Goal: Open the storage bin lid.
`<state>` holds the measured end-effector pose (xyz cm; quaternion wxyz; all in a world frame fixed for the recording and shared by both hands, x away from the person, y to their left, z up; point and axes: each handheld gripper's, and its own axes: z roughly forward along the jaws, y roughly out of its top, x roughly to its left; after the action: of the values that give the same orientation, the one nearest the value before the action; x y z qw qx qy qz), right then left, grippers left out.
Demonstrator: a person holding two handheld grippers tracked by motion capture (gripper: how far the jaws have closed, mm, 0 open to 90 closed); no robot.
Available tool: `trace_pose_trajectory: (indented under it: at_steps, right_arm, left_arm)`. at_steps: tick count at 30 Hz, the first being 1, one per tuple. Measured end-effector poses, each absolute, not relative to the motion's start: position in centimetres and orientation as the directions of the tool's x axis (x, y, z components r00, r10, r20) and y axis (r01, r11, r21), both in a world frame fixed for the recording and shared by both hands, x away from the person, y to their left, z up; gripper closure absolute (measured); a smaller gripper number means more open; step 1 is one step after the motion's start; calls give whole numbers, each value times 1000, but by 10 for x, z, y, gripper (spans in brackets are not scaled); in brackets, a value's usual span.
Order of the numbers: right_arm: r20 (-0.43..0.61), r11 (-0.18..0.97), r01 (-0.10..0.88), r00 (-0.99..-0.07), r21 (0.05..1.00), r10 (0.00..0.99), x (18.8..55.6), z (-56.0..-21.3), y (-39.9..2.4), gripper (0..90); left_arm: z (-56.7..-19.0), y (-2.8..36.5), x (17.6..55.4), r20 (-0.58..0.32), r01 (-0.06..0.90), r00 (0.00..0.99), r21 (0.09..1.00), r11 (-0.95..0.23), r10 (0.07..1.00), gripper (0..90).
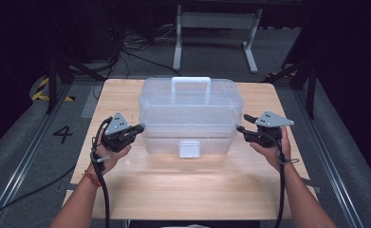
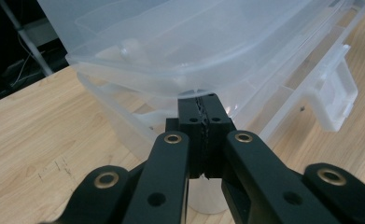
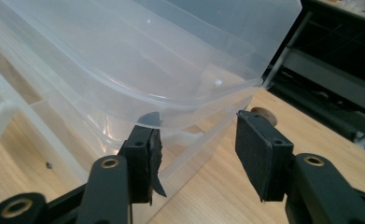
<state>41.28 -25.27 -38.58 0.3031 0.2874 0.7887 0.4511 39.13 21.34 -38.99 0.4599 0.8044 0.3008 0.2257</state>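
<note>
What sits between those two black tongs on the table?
The clear plastic toolbox with its white latch, between left tongs and right tongs in the high view.

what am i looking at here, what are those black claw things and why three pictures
A person sits at a wooden table with a hand-held gripper in each hand. The high view looks down from above; each of the other two pictures comes from a camera riding on one gripper. On the table stands a clear plastic box with a handle and a front latch. The left gripper is shut, its tips at the box's lid rim. The right gripper is open by the box's other end, holding nothing.
</note>
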Motion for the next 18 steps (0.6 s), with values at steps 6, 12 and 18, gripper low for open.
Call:
trace_pose_trajectory:
  at_steps: [6, 12, 18]
  right_arm:
    - [-223, 409, 157, -639, 899, 736, 413, -384, -253, 510]
    - [-206, 369, 142, -626, 918, 753, 417, -373, -253, 510]
    - [-208, 351, 126, -605, 928, 768, 419, -366, -251, 530]
  left_arm:
    - [-400, 212, 392, 85, 301, 708, 862, -407, 701, 875]
    - [-402, 214, 393, 78, 305, 704, 865, -399, 706, 869]
    - [-403, 213, 392, 72, 310, 702, 865, -395, 708, 872]
